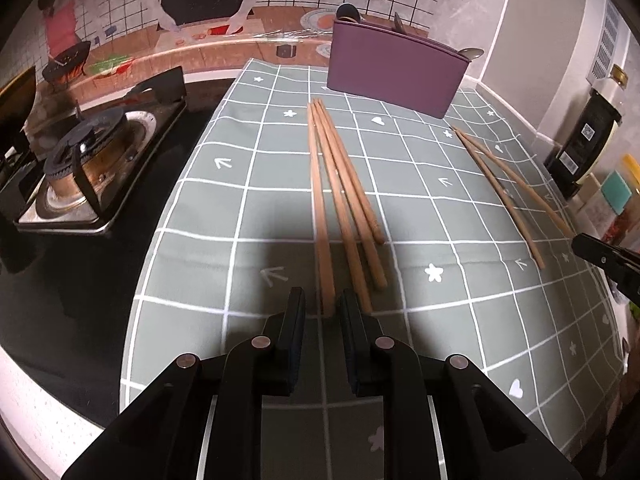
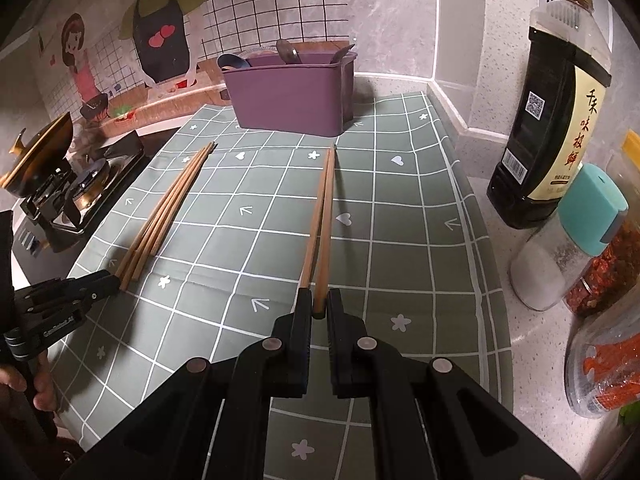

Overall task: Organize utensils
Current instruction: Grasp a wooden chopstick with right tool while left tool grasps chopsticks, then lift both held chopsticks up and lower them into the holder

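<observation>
Several wooden chopsticks (image 1: 344,200) lie in a bunch on the grey-green grid cloth (image 1: 240,208). My left gripper (image 1: 322,308) straddles the near end of the leftmost one, jaws narrowly apart and not clamped. A separate pair of chopsticks (image 2: 320,224) lies to the right; it also shows in the left wrist view (image 1: 504,188). My right gripper (image 2: 319,306) has its jaws closed around the near end of one chopstick of this pair. A purple utensil box (image 2: 288,96) with spoons stands at the back of the cloth, also in the left wrist view (image 1: 396,72).
A gas stove (image 1: 80,168) sits to the left of the cloth. A dark sauce bottle (image 2: 556,112), a teal-capped shaker (image 2: 568,240) and jars of red food (image 2: 608,360) stand along the right. A tiled wall with cartoon stickers is behind.
</observation>
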The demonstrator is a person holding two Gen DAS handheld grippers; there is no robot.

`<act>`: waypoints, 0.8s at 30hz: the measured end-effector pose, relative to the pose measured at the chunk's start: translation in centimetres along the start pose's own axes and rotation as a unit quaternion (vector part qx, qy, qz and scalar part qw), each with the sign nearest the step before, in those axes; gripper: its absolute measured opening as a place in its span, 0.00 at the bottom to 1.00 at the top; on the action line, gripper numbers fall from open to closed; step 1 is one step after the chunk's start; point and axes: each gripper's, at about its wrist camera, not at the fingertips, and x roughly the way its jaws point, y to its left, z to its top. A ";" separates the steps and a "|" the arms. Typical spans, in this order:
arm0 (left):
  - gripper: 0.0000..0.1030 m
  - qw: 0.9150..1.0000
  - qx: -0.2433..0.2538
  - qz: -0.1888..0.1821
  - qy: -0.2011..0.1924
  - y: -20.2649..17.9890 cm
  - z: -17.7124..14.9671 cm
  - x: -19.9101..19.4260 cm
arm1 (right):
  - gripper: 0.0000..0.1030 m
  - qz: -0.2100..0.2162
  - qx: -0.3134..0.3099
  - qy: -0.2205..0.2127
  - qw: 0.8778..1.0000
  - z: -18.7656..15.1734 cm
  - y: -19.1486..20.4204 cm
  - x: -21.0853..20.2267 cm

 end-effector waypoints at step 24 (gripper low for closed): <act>0.07 0.977 0.031 0.015 -0.211 1.0 11.8 -11.1 | 0.06 -0.064 -0.071 -0.144 0.985 8.5 1.8 -7.9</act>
